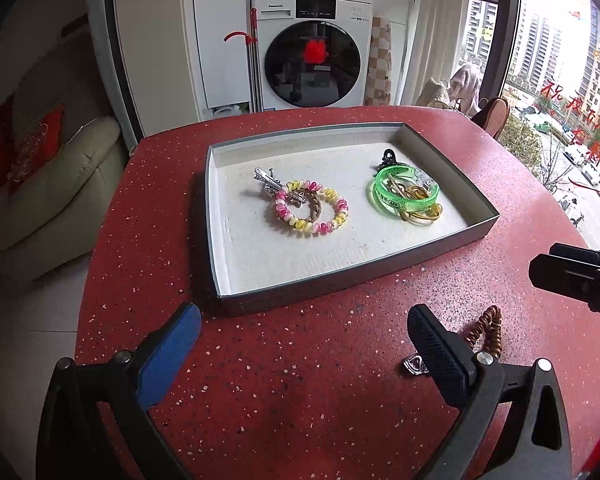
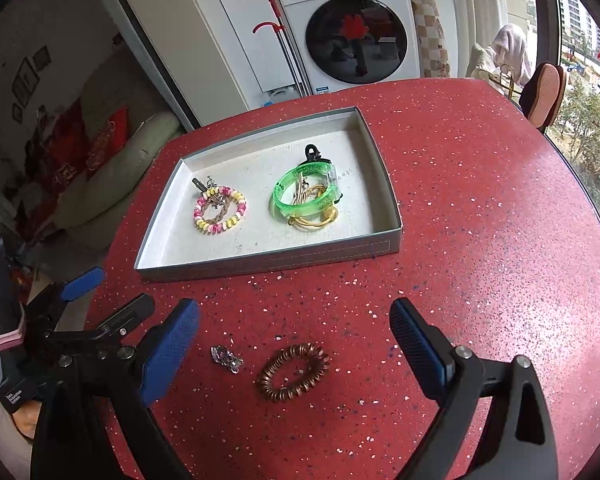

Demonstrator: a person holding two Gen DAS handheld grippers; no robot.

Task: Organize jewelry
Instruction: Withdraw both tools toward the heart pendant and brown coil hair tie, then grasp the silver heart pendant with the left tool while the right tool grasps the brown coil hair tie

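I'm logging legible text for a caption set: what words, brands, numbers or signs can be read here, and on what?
"Panasonic": brand on the washing machine, small but readable.
"APP": printed on the green bracelet; the characters before it are too blurred to read.
"Data Acquisition System": label on the left claw's handle.
Red Chinese characters on the window: too distorted to read surely.
Washer display and panel: too small to read.

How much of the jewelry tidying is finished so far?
Mostly done: the tray already holds a pink-yellow coil bracelet and a green bangle. Nothing is in hand; right gripper and left gripper are open. Left on the table: copper coil bracelet and silver charm.
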